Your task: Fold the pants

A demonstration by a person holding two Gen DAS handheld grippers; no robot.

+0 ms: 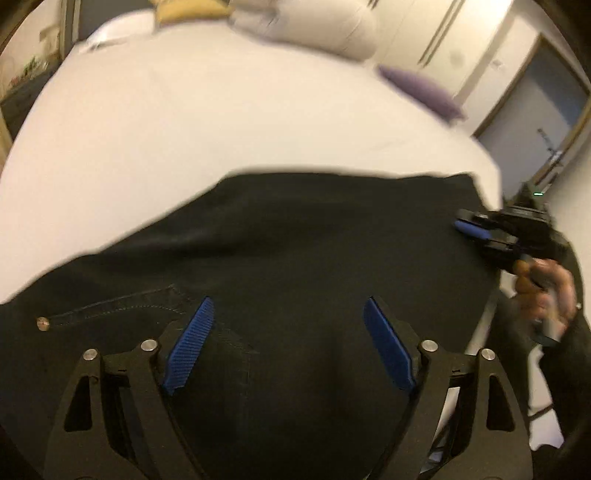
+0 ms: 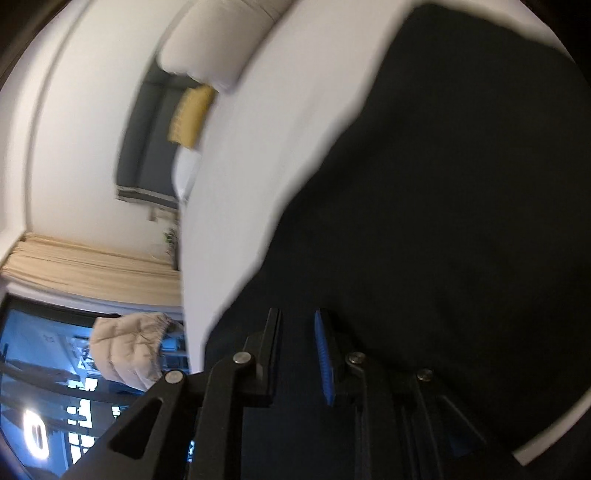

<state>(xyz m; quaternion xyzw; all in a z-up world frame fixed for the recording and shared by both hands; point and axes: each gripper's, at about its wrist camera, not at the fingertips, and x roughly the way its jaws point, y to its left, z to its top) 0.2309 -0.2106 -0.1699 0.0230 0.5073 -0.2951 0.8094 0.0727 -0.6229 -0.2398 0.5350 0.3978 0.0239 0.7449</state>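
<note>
We see a pair of black denim pants (image 1: pixel 314 251) spread flat across a white bed sheet (image 1: pixel 184 122), filling the lower half of the left wrist view. A stitched pocket seam and a small metal rivet (image 1: pixel 43 323) show at the lower left of that frame.

The left gripper (image 1: pixel 288 314), black with blue ribbed pads, hangs over the pants with its jaws wide apart. Nothing sits between its fingers (image 1: pixel 192 343); whether the tips touch the cloth we cannot tell.

At the right edge of the same frame, a hand (image 1: pixel 546 295) holds the right gripper (image 1: pixel 469 225) at the far right border of the pants. Its jaws look nearly together there.

In the right wrist view, the frame is rolled sideways and blurred. The right gripper (image 2: pixel 295 325) has its jaws standing close, with only a narrow gap between the black finger and the blue pad (image 2: pixel 323 354). Dark cloth of the pants (image 2: pixel 461 184) lies behind and around the tips, but we cannot tell whether any fabric is pinched.

A white pillow (image 1: pixel 325 26), a yellow cushion (image 2: pixel 190 114) and a purple cushion (image 1: pixel 424 92) lie at the far side of the bed.
</note>
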